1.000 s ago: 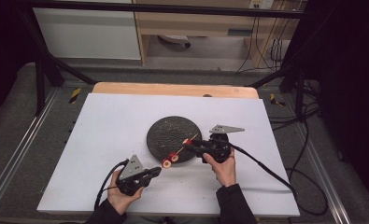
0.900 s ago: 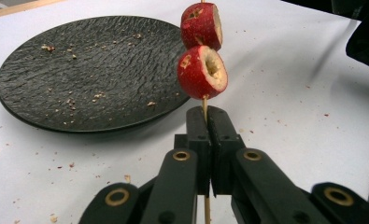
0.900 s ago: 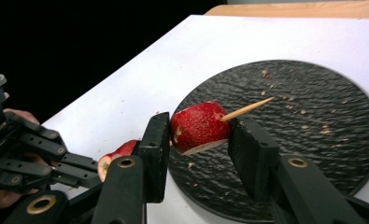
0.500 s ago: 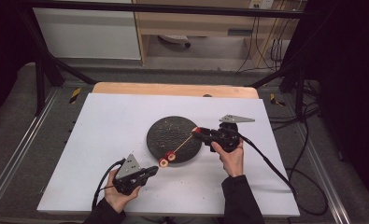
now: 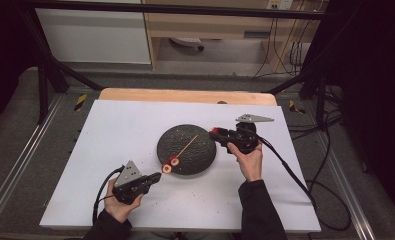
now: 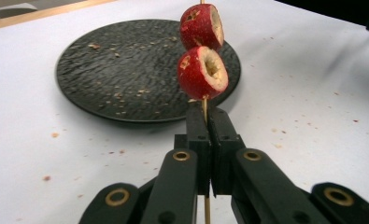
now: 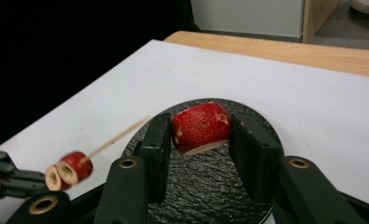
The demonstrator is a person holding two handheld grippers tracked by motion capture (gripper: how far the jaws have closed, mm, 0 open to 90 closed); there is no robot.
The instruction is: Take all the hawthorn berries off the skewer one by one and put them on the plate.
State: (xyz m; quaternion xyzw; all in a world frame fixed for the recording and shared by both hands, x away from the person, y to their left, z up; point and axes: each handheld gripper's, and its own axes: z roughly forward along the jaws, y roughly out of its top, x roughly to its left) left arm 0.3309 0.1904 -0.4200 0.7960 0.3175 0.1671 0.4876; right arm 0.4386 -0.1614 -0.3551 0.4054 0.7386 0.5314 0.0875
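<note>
Down at the lower left of the high view, the left gripper (image 5: 152, 177) pinches a thin skewer (image 6: 204, 110) between closed jaws, two red fruit pieces (image 6: 202, 72) threaded on it over the near edge of the black plate (image 5: 207, 155). Right of center, the right gripper (image 5: 216, 133) clamps a third fruit piece (image 7: 201, 127); it has drawn back from the skewer's lower end to the plate's right rim and risen a little.
</note>
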